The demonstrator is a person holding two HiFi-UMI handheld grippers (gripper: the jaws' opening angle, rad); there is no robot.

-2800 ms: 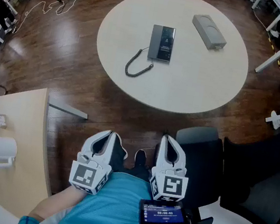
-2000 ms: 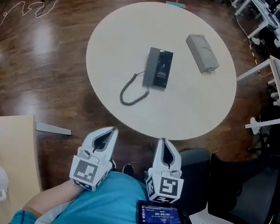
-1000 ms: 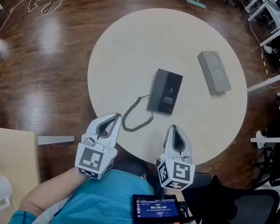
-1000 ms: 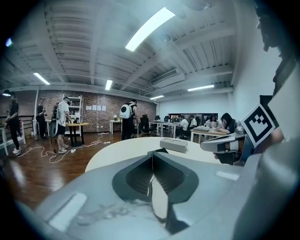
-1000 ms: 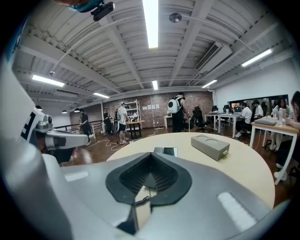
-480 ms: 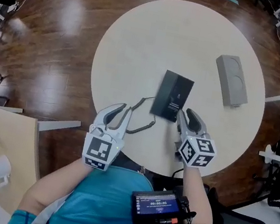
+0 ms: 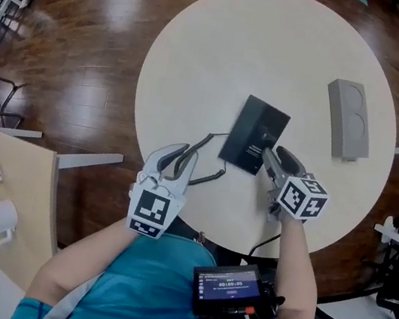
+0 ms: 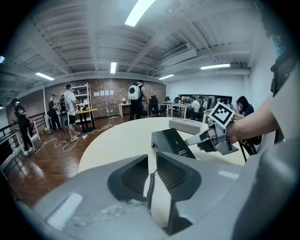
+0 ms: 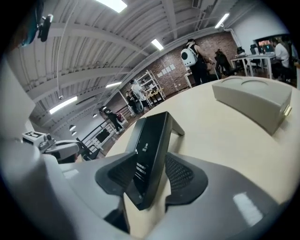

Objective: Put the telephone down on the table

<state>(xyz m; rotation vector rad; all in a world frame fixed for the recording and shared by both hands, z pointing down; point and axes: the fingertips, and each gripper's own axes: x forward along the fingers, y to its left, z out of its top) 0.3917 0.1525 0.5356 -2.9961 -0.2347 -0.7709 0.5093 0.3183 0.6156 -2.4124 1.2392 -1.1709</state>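
Telephone (image 7: 255, 135) lies mid-frame on the round bench (image 7: 202, 56). Our right hand-held gripper (image 7: 270, 156), jaws just widening, straddles its near end, probably ready to grasp. Our left hand-held gripper (image 7: 184, 152), narrowly parted and empty, faces the coiled cord (image 8: 151, 187).

My left gripper (image 8: 151, 162) holds its jaws slightly apart, and the coiled cord (image 8: 150, 186) shows in the gap (it lies on the pale round table (image 8: 117, 143)). Ahead sits the black telephone (image 8: 172, 141), with my right gripper (image 8: 190, 140) at it, jaws just opening round its edge.
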